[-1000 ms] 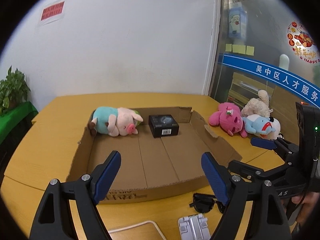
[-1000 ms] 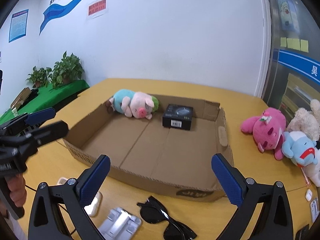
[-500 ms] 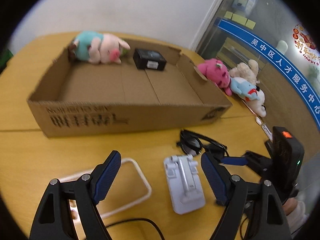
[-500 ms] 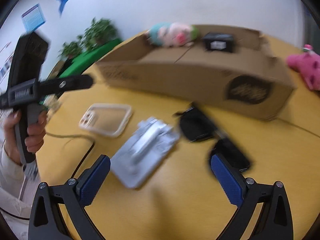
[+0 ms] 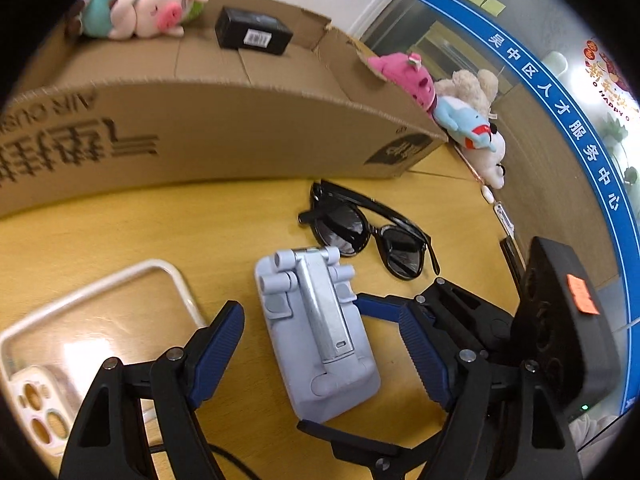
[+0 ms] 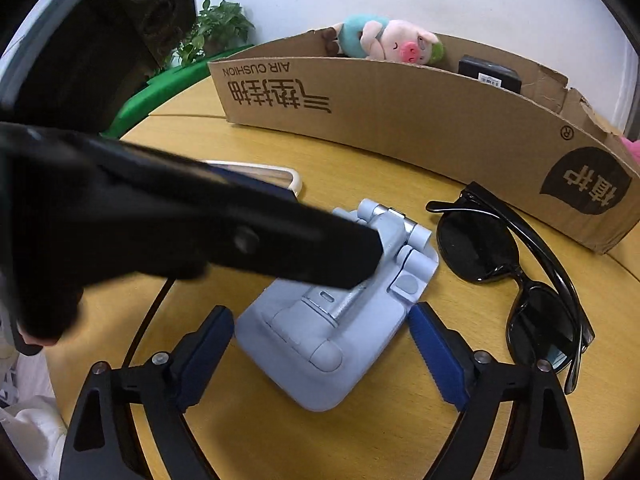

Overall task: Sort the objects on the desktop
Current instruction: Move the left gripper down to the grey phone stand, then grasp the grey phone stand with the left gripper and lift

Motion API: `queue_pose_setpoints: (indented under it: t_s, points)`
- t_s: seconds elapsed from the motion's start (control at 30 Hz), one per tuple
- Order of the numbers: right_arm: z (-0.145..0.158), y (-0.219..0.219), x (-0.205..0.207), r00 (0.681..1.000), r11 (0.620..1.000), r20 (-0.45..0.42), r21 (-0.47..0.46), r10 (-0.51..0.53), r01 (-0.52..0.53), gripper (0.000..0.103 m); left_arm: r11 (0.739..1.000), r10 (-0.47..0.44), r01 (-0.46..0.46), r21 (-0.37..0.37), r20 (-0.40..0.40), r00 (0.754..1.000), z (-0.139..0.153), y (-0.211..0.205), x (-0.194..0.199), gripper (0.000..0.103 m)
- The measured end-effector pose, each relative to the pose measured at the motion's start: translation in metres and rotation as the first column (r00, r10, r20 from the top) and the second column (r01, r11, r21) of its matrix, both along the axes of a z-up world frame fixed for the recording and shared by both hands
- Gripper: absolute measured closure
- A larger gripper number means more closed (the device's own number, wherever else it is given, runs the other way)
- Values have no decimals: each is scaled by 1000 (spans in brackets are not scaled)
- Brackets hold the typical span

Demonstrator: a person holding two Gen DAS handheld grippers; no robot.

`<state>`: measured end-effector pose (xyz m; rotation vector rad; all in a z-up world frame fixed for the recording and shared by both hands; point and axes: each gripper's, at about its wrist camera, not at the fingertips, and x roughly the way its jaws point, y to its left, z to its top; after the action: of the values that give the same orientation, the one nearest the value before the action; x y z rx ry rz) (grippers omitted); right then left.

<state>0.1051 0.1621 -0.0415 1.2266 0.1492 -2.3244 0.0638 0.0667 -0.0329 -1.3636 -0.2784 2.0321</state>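
- Squarely between both sets of blue pads lies the pale blue folding phone stand, flat on the yellow counter just in front of the cardboard box.
- Right gripper: spread, its jaws having just been narrowing, with the stand's near end between the pads but neither pad pressing on it yet.
- Left gripper: also spread, straddling the same stand from the other side; nothing is pinched.
- Judgement: the step in hand is taking hold of the stand so it can go into the box. Two grippers on one small thing crowd each other, so one should yield.
- To do it well, whichever gripper takes it should centre the pads on the stand's long flat sides, below the hinge knuckles, and squeeze evenly so the folded arm does not spring or the body skid on the smooth counter.
- Black sunglasses lie just beside the stand, toward the box's torn corner; keep the outer pad clear of their frame.
- On the stand's other side sits a clear phone case, with a dark cable near it.
- Inside the box, against its far wall, rest a plush pig and a small black box; free floor remains in front of them for the stand.
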Motion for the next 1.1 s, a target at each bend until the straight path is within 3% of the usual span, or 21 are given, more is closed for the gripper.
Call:
queue_pose_setpoints:
  t_s: [0.07, 0.13, 0.23, 0.37, 0.43, 0.47, 0.57, 0.83, 0.93, 1.1]
  points:
    - [0, 0, 2, 1000, 1000, -10, 3, -3, 3, 17, 1000, -5, 5, 0, 25, 1000, -5, 3, -2, 25]
    - [1, 3, 4, 1000, 1000, -12, -6, -12, 12, 21, 1000, -16, 16, 0, 46, 999, -10, 8, -3, 33]
    - [1, 8, 6, 999, 999, -14, -15, -30, 30, 25, 1000, -24, 24, -12, 28, 999, -10, 13, -1, 33]
    - [2, 8, 5, 999, 999, -20, -7, -48, 48, 23, 1000, 10, -10, -10, 40, 999, -11, 14, -4, 34]
    - [1, 4, 6, 998, 998, -37, 26, -56, 57, 23, 999, 33, -31, -41, 30, 999, -11, 15, -4, 43]
    - [0, 2, 5, 997, 997, -45, 35, -65, 67, 24, 997, 49, -48, -61, 20, 999, -11, 14, -5, 54]
    - [0, 4, 6, 995, 996, -50, 22, -85, 86, 25, 996, 81, -80, -35, 38, 996, -13, 4, -8, 59]
    - [4, 11, 10, 993, 995, -64, -31, -99, 97, 26, 995, 101, -100, -19, 39, 994, -10, 2, -4, 60]
    - [5, 10, 11, 994, 996, -60, -18, -94, 93, 27, 994, 107, -105, -32, 72, 992, -14, 7, -10, 58]
    - [6, 8, 11, 993, 995, -71, -12, -97, 96, 27, 989, 92, -89, -116, 21, 996, -9, 22, -10, 51]
